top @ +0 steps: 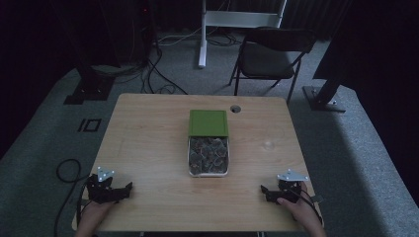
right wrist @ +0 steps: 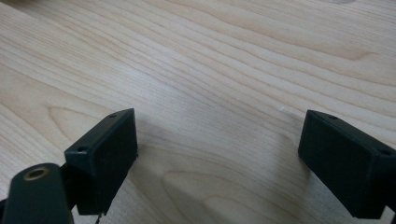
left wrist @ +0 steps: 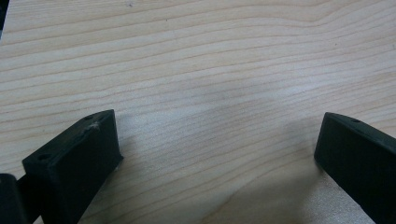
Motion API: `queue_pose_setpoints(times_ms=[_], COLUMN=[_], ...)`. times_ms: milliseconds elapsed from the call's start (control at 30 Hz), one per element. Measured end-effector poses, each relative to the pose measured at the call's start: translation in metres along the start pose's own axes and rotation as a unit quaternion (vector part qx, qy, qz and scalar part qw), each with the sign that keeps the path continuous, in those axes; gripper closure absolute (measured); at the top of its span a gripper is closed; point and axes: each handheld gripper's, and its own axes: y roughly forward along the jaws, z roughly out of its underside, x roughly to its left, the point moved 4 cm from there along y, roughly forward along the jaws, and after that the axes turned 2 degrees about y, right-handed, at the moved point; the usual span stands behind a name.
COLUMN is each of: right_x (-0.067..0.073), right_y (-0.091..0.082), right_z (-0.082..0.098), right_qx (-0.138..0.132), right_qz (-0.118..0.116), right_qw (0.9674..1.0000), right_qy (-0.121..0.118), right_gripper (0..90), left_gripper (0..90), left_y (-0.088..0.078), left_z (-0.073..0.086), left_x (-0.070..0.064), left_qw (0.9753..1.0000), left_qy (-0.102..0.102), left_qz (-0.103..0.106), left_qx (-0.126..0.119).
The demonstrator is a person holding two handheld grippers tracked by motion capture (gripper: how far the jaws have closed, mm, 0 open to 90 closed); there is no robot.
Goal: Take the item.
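A clear container (top: 208, 156) holding several dark grey pieces sits in the middle of the wooden table (top: 148, 143). Its green lid (top: 208, 122) lies flat just behind it. My left gripper (top: 127, 190) rests near the table's front left corner, held by a hand. In the left gripper view the left gripper (left wrist: 217, 140) has its black jaws wide apart over bare wood. My right gripper (top: 265, 191) rests near the front right corner, also held by a hand. The right gripper (right wrist: 218, 137) in its own view stands open, nothing between the jaws.
A round cable hole (top: 235, 108) is in the table's back edge. A black folding chair (top: 269, 57) and a white stand leg (top: 202, 34) are behind the table. Cables (top: 66, 170) lie on the grey carpet at the left.
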Motion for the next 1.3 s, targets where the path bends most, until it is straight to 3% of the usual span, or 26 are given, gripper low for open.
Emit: queue_pose_setpoints(times_ms=[533,833,1100,1300], right_x=[0.0,0.001,0.002,0.0], right_y=[0.0,0.0,-0.008,-0.013], right_z=[0.0,-0.003,-0.018,-0.022], right_qx=[0.001,0.003,-0.027,-0.033], right_qz=[-0.006,0.003,0.0,0.001], right_qw=[1.0,1.0,0.9995,0.9992], right_qy=[-0.006,0.001,0.015,0.021], right_gripper=[11.7,13.1,12.6,12.5], left_gripper=[0.5,0.5,0.5,0.5], left_y=[0.0,0.0,0.0,0.0], left_z=[0.0,0.0,0.0,0.0], left_x=[0.0,0.0,0.0,0.0], left_qw=[1.0,1.0,1.0,1.0], left_qy=[0.0,0.0,0.0,0.0], left_qz=[0.0,0.0,0.0,0.0], left_qx=[0.001,0.0,0.001,0.001])
